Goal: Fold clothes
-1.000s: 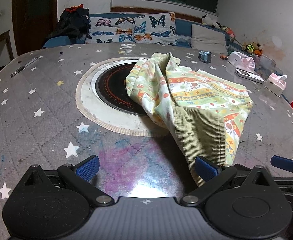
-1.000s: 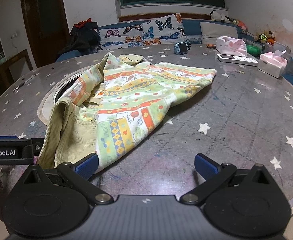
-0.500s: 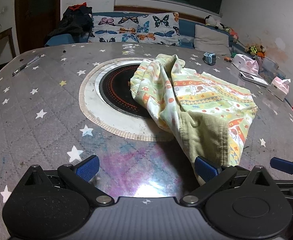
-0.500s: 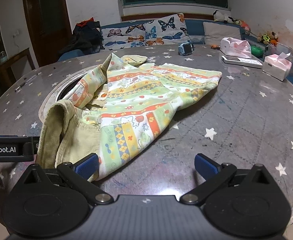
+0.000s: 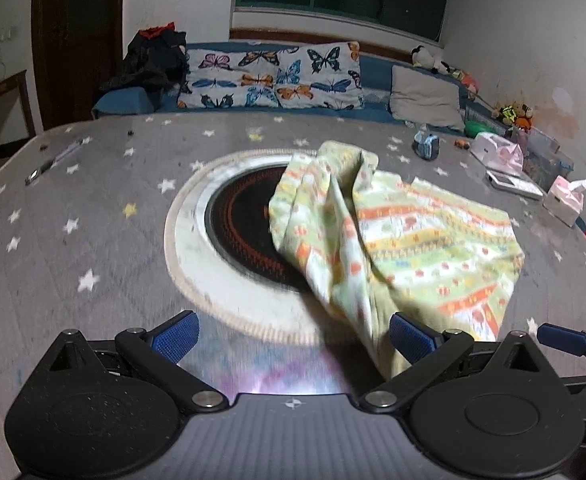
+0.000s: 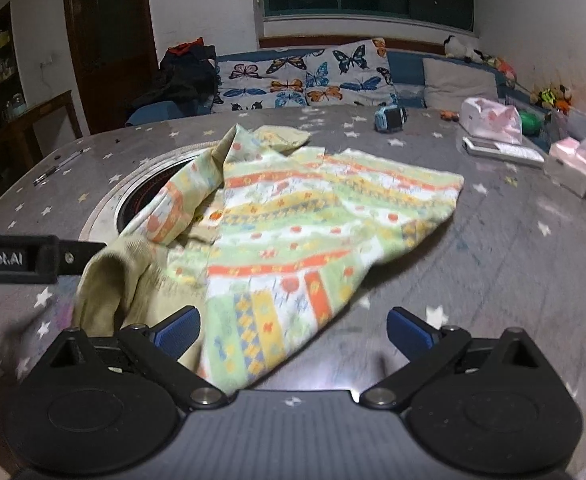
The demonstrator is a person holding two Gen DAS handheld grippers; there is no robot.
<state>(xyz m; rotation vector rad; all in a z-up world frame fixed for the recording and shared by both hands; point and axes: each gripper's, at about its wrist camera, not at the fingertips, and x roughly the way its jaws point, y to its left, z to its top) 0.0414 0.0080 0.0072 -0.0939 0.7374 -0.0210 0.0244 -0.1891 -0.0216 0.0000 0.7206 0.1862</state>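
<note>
A child's garment (image 5: 413, 236) with green, orange and yellow printed bands and a plain olive lining lies crumpled on the grey star-patterned table (image 5: 73, 248). Its left part hangs over the round cooktop. My left gripper (image 5: 293, 338) is open low over the table's near side, and the garment's near hem reaches its right finger (image 5: 411, 338). In the right wrist view the garment (image 6: 313, 220) spreads ahead. My right gripper (image 6: 293, 332) is open, with the near corner of the cloth lying by its left finger (image 6: 177, 330). Neither gripper holds any cloth.
A black cooktop (image 5: 245, 224) is sunk into a pale ring mid-table. At the far right stand tissue boxes (image 6: 573, 160), a flat white device (image 6: 501, 150) and a small blue gadget (image 6: 391, 118). A pen (image 5: 53, 160) lies far left. A sofa with butterfly cushions (image 5: 269, 76) is behind.
Both views are motion-blurred, and the table and garment sit lower in them than before. In the right wrist view the left gripper's body has risen. The garment's shape is unchanged; both grippers remain open.
</note>
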